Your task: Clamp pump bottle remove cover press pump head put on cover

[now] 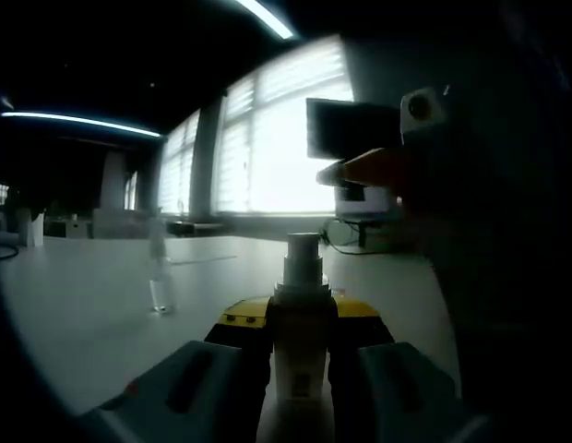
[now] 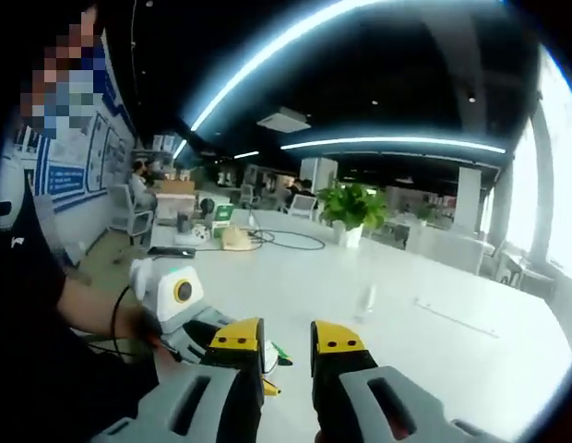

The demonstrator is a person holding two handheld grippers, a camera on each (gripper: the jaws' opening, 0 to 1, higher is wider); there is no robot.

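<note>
In the left gripper view, the left tongs (image 1: 301,355) were closed tight on the pump bottle (image 1: 302,318). The bottle stood up straight between the two yellow-tipped jaws, just above the white desk (image 1: 83,305). Its pump head (image 1: 303,257) stuck up bare at the top. The clear cover (image 1: 160,268) stood by itself on the desk, off to the left and well apart from the bottle. The right tongs (image 1: 369,168) came into this view from the right, up high above the bottle. I could not tell from here how their jaws stood.

In the right gripper view, the right tongs (image 2: 288,355) were a little way open, with a gap between the yellow tips and nothing in them. The left tongs (image 2: 189,314) showed low on the left, held in a person's hand (image 2: 143,328). The clear cover (image 2: 366,301) stood on the white desk (image 2: 452,341) farther off. A green plant (image 2: 352,205) sat at the far side of the desk.
</note>
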